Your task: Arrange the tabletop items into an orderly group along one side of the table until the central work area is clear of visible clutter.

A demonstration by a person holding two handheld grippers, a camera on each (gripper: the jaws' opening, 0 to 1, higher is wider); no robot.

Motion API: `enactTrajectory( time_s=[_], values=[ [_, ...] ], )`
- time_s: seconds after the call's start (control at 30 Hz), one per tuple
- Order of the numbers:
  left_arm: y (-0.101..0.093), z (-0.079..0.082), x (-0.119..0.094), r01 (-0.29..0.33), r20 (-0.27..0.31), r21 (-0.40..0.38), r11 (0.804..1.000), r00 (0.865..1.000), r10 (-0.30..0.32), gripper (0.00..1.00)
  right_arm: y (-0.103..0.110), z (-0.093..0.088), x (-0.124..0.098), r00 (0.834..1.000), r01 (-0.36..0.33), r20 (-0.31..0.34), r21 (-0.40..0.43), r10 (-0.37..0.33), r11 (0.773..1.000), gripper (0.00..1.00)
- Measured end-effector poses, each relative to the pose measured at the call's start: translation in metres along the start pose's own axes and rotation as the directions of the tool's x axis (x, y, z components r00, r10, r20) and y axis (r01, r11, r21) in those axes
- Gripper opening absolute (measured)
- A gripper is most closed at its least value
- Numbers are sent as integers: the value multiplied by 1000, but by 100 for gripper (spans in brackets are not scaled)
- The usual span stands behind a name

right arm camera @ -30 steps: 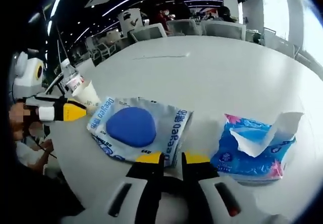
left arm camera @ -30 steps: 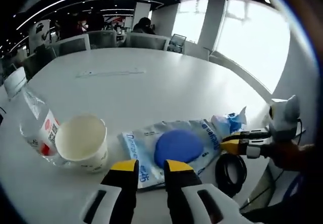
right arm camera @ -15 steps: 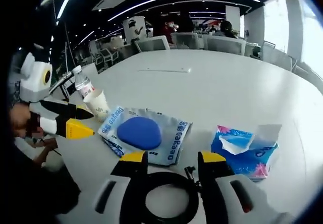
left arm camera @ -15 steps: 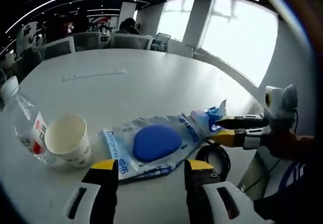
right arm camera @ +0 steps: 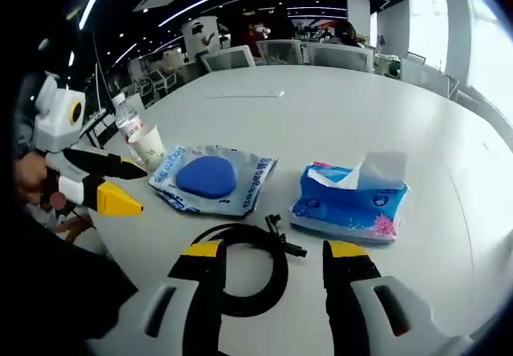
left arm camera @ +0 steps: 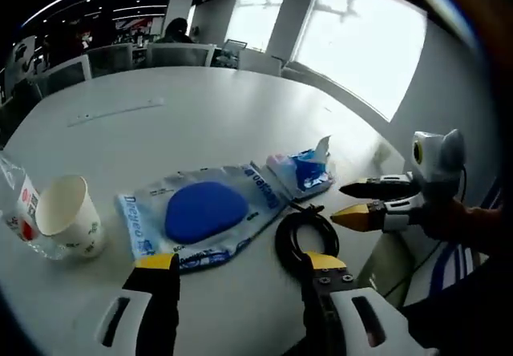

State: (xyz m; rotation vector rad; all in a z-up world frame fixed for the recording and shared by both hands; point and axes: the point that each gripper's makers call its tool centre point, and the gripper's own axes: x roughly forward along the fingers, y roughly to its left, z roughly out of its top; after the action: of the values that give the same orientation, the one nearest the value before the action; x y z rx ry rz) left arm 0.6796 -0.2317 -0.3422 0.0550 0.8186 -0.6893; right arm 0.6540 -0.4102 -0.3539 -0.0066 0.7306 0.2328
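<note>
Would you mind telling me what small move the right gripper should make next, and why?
Probably ease the right gripper down onto the black cable coil: its jaws stand open right over the coil, which lies loose on the white table in front of the wipes pack and tissue pack.

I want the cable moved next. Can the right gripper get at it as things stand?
Probably yes. The right gripper is open, with the coiled cable lying on the table right between its jaws and nothing over it.

Cable (right arm camera: 240,268), wipes (right arm camera: 210,181), tissues (right arm camera: 349,204) (grouped)
</note>
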Motion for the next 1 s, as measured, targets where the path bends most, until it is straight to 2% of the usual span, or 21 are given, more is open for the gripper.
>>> enactTrajectory(
  time_s=[0.13, 0.17, 0.27, 0.3, 0.37, 0.53, 0.63, 0.73, 0.83, 1.0],
  values=[
    [-17, -5, 6, 45, -34, 19, 999, 998, -44, 58, -4, -11, -4, 1000, 6, -29, 11, -6, 1000, 43],
    [-35, -7, 12, 84, -61, 37, 996, 995, -82, 58, -4, -17, -1, 999, 2, -46, 16, -1, 1000, 43],
    [-49, -9, 21, 114, -81, 53, 992, 991, -110, 57, -4, -21, 0, 998, -2, -59, 22, 3, 1000, 43],
    [-66, -12, 31, 145, -102, 59, 988, 985, -139, 56, -2, -24, 2, 997, -10, -75, 17, 11, 1000, 42],
    [-72, -13, 37, 156, -111, 60, 986, 983, -149, 53, -2, -27, 4, 996, -15, -85, 12, 16, 1000, 39],
    [-78, -17, 51, 157, -121, 98, 983, 982, -145, 50, -2, -38, 13, 992, -32, -120, -2, 32, 999, 36],
    [-81, -20, 56, 168, -137, 101, 981, 979, -154, 44, -3, -40, 14, 991, -37, -131, -3, 36, 999, 33],
    [-85, -26, 66, 183, -159, 102, 978, 973, -166, 36, -3, -41, 16, 989, -38, -141, -8, 36, 999, 29],
    [-84, -28, 73, 177, -157, 91, 980, 974, -161, 25, -4, -44, 21, 988, -38, -151, -18, 35, 999, 25],
    [-80, -34, 81, 157, -176, 78, 984, 974, -142, 23, -4, -44, 17, 987, -33, -161, -46, 25, 998, 18]
  ],
)
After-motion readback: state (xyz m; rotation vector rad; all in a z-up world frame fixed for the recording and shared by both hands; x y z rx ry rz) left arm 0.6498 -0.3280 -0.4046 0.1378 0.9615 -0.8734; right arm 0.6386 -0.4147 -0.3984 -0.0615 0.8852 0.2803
